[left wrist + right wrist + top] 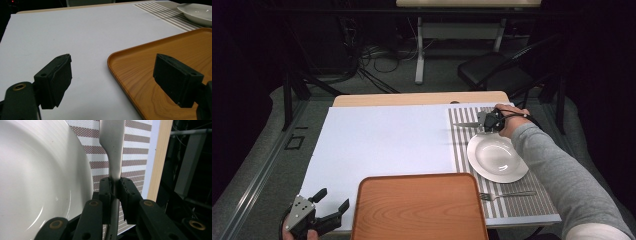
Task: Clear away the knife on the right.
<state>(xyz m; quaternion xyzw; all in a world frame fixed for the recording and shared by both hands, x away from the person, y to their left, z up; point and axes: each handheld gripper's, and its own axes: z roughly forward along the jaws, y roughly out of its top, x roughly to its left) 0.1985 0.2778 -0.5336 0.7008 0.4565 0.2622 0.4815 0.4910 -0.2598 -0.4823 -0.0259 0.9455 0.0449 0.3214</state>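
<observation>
The counter (382,140) holds a wooden tray (419,207), then a white plate (497,157). Beyond the plate, the right claw (115,188) pinches a knife (112,152) narrowly; it might twist loose. The left claw (112,80) gapes idle.

At the lower left of the frame, the left gripper (331,201) is black with a grey three-cornered plate on top. The right gripper (114,191) has black jaws with brass-ringed pivot holes. The right arm wears a grey sleeve (557,170).
</observation>
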